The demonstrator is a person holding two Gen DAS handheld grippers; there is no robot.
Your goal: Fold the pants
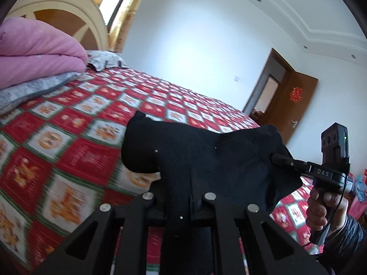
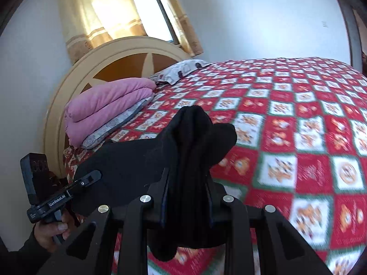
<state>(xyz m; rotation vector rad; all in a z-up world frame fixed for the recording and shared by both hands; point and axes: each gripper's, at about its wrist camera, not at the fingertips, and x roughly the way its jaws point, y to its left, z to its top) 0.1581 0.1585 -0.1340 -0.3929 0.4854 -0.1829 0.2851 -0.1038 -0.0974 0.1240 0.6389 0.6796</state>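
Black pants [image 1: 206, 158] hang stretched in the air above the bed, held between both grippers. In the left wrist view the cloth drapes over my left gripper [image 1: 181, 185], which is shut on it, and hides the fingertips. My right gripper [image 1: 276, 158] pinches the pants' right edge, with a hand [image 1: 325, 208] on its handle. In the right wrist view a thick bunched fold of the pants [image 2: 192, 142] is clamped between my right gripper's [image 2: 187, 176] two fingers. My left gripper [image 2: 95, 174] bites the cloth at the far left.
Under the pants lies a bed with a red, white and green checked quilt [image 2: 298, 119]. At the headboard [image 2: 110, 55] sit a folded pink duvet [image 2: 107, 107] on grey bedding and a patterned pillow [image 2: 181, 67]. A brown door [image 1: 291, 96] stands open beyond the bed.
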